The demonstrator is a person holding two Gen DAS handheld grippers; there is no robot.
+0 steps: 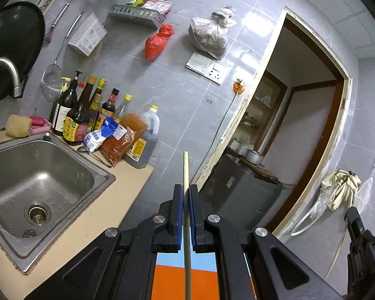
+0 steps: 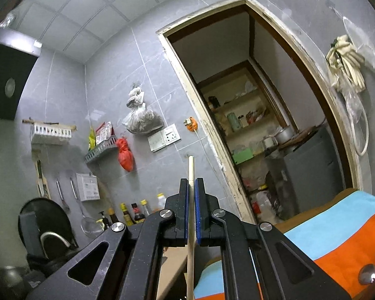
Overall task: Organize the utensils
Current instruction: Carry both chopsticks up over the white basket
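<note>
I read the left gripper (image 1: 186, 192) as pinching a chopstick (image 1: 186, 172): both blue pads press its sides, and the pale stick runs straight up between them, its blunt end well beyond the fingertips. Ahead of that end lies open grey tiled wall (image 1: 187, 105). To the left of the fingers and below them, the counter edge (image 1: 127, 200) borders a steel sink (image 1: 37, 185); beyond the sink stands a row of sauce bottles (image 1: 87, 115). To the right of the fingers is the doorway frame (image 1: 240, 137).

The right gripper (image 2: 192, 187) likewise clamps a chopstick (image 2: 191, 170), pads tight against it. This stick is light wood, round, smooth, its tip clear of the fingertips. Beyond the tip I see bare wall tile; the doorway (image 2: 237, 115) opens to the right of the fingers. Below and right of the fingers, an orange and blue cloth (image 2: 332, 240) carries two spoon bowls (image 2: 367, 273) near its far edge.

Both grippers point upward, toward wall and ceiling, with the sticks roughly in line with the fingers.
</note>
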